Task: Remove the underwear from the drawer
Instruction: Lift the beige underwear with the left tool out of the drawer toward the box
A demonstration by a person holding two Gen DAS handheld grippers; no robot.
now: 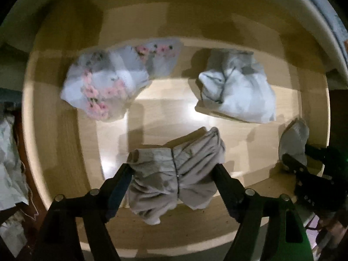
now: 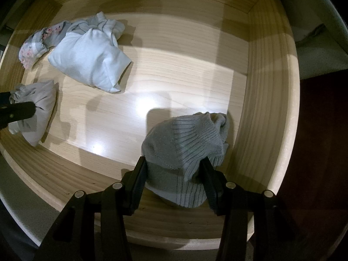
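Inside the wooden drawer, close to its front wall and directly under the left claw: the bunched beige underwear. Straddled rather than pinched, by the look of it, with fingers spread wide, one tip at each end of the bundle, brushing the cloth without visibly squeezing it. Laid with its long axis across the gap, fingertip to fingertip, and crossed through the middle by a dark seam. Probably no sideways reach needed, then: straight down and close along that long axis, gathering the cloth inward. Some risk of catching only the top folds, given such loose bunching. Off to the right, beside the drawer's right-hand wall and clamped in the right claw: a grey ribbed piece, nipped across its middle and bulging past both fingers. Hard to tell whether resting on the wood or already raised a little. Farther back on the drawer floor, well apart from both claws: a floral piece nearer the left hand and a pale white piece nearer the right. Not yet out of the drawer, any of the four.
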